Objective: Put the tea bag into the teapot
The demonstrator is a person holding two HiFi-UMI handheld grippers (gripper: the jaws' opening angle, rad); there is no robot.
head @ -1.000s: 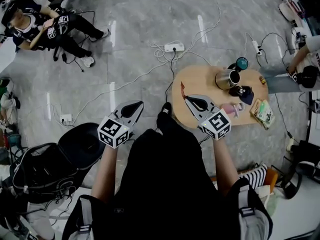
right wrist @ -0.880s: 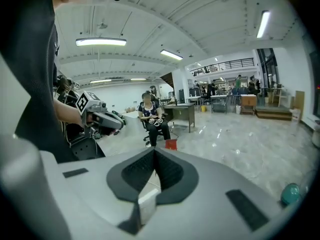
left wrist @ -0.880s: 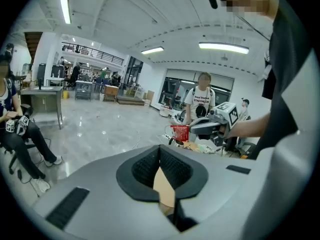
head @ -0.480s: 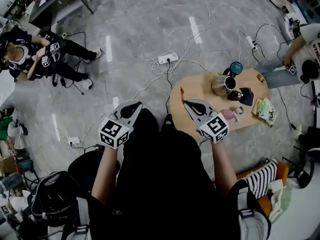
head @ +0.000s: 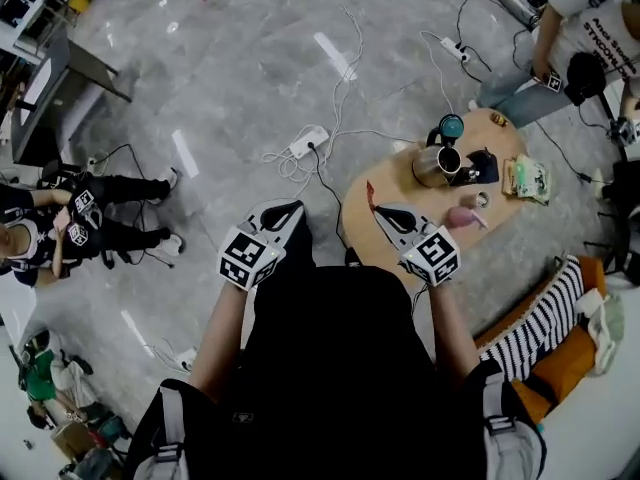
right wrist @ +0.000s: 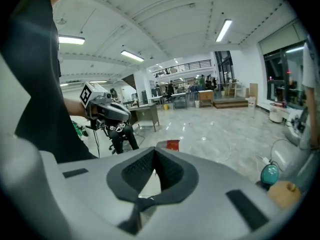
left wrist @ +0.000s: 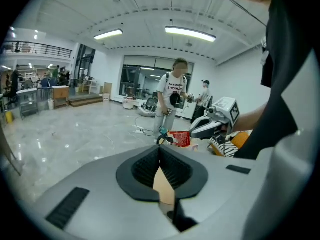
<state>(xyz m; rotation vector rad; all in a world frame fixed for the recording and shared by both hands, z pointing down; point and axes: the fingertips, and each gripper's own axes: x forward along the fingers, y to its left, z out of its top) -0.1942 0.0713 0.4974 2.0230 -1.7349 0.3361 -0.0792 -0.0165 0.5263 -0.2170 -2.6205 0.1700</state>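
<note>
Head view: person in black stands at frame centre, a gripper in each hand; grey marble floor all round.

Right gripper (head: pixel 385 213) sits right of centre, over the near left edge of the oval wooden counter (head: pixel 396 174); its fingers are pressed together at the tips, and the red tea bag (head: pixel 369 198) stands up just past them, apparently nipped by one edge; right gripper view shows the red corner poking over the closed tips.

Left gripper (head: pixel 288 211) sits left of centre, over bare floor; fingers pressed together, nothing between them; well apart from the counter.

Polished steel teapot (head: pixel 434 165) stands toward the counter's far side, right of and above the tea bag in frame, apart from it; mouth is open; a teal round object (head: pixel 452 126) sits just beyond the teapot.

Also on the counter: dark blue cloth-like item (head: pixel 487 165) beside the teapot; green printed packet (head: pixel 527 180) at the right end; pink item (head: pixel 462 217) near the right gripper's cube.

Floor: white power strip (head: pixel 309 141) with trailing cables, upper centre; seated person (head: pixel 60 228) at left edge; black-and-white striped cloth (head: pixel 540 308) lower right.
</note>
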